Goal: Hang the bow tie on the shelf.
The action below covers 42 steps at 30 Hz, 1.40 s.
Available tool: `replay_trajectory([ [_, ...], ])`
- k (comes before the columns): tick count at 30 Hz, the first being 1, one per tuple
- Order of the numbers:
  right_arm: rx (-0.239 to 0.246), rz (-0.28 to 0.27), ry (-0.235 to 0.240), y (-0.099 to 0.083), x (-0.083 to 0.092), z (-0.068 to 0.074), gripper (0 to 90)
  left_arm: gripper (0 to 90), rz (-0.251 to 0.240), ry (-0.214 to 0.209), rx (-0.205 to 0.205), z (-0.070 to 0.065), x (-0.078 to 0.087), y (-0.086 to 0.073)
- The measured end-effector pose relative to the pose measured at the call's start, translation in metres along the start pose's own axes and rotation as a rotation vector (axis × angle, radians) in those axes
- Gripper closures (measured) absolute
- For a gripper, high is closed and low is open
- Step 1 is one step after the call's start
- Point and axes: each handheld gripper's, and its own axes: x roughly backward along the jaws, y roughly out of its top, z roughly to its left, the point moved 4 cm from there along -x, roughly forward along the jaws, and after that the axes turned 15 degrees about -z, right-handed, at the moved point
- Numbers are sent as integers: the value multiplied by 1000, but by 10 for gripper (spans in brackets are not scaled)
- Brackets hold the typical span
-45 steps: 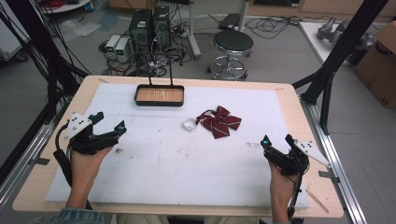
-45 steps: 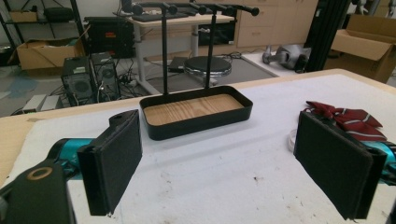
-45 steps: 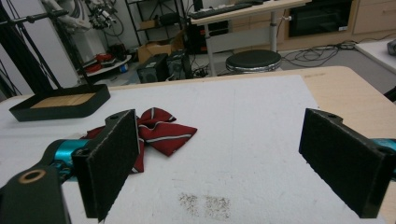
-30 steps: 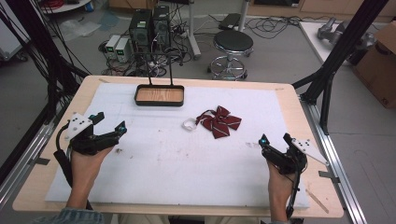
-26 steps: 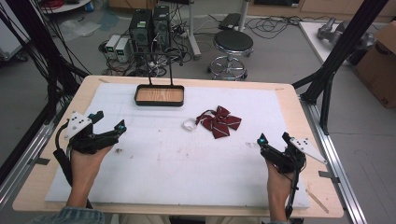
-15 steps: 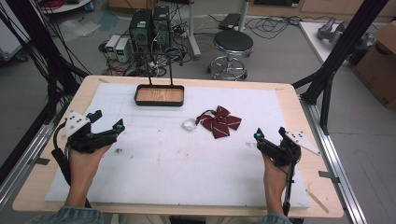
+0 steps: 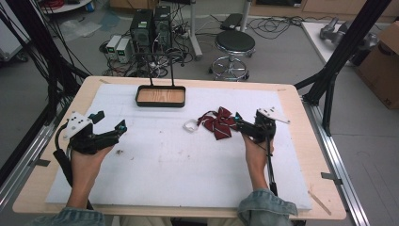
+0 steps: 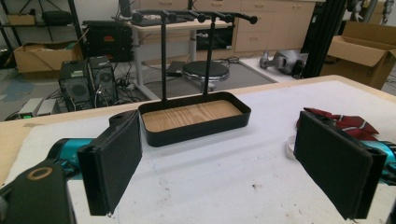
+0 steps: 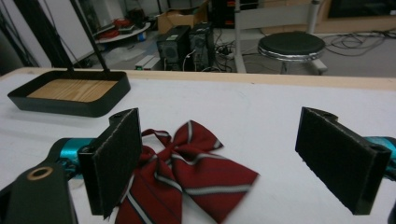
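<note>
Since the earlier frame you are bringing your right claw (image 7: 241,121) in from the right edge of the desk (image 7: 301,155) toward its middle, and it is now sitting just beside the red striped bow tie (image 7: 217,123); your left claw (image 7: 109,121) is resting near the left edge much as before. Both claws are standing wide open and gripping nothing, as the right gripper view is showing with the bow tie (image 9: 187,182) lying between and just ahead of the spread jaws. You are, by my reading, closing in for the pickup. Next you are needing to lower the claw and centre it over the knot before squeezing, so the fabric is not slipping out sideways. The bow tie is lying flat on the white mat (image 7: 179,165), right of centre and nearer the far edge, with its long axis running roughly from the far-left corner toward the near-right one. Its white strap (image 7: 190,126) is trailing off toward the left edge. The black tray stand (image 7: 160,96) is waiting at the far edge.
</note>
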Motion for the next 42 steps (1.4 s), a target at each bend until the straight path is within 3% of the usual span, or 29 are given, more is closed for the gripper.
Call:
replay_trajectory([
  [3, 42, 56, 22, -4, -29, 13, 138, 157, -3, -1, 2, 1, 0, 1],
  [10, 34, 100, 53, -17, -61, 26, 176, 157, 0, -3, 10, 2, -1, -1],
  [11, 21, 136, 54, -24, -71, 27, 177, 157, -3, -1, 12, 3, -1, 0],
  [13, 10, 156, 55, -29, -79, 28, 182, 157, -4, -4, 12, 3, -1, 0],
  [16, -13, 177, 55, -34, -86, 31, 204, 157, -13, -1, 16, 3, 0, 2],
  [22, 31, 267, 35, -50, -104, 39, 340, 157, -19, -2, 23, 5, 1, 4],
  [23, 47, 293, 24, -55, -107, 38, 396, 157, -19, -2, 21, 6, 1, 4],
  [27, 69, 357, -1, -65, -110, 36, 469, 157, -21, -3, 25, 6, 1, 4],
  [29, 62, 354, -7, -65, -110, 35, 495, 157, -22, -4, 27, 6, 1, 4],
  [32, 53, 361, 7, -65, -110, 36, 633, 157, -18, -7, 26, 5, 0, 4],
  [34, 80, 358, 19, -63, -110, 39, 734, 157, -20, -10, 25, 4, 0, 4],
  [35, 139, 355, 32, -62, -110, 41, 812, 157, -22, -9, 27, 4, 0, 4],
  [38, 156, 340, 40, -58, -108, 43, 832, 157, -23, -7, 24, 4, 0, 5],
  [39, 165, 293, 48, -50, -107, 44, 841, 157, -24, -7, 24, 5, 0, 5],
  [40, 165, 293, 48, -50, -107, 44, 841, 157, -23, -6, 26, 5, 0, 5],
  [42, 166, 240, 57, -39, -105, 45, 845, 157, -21, -6, 26, 5, 0, 5],
])
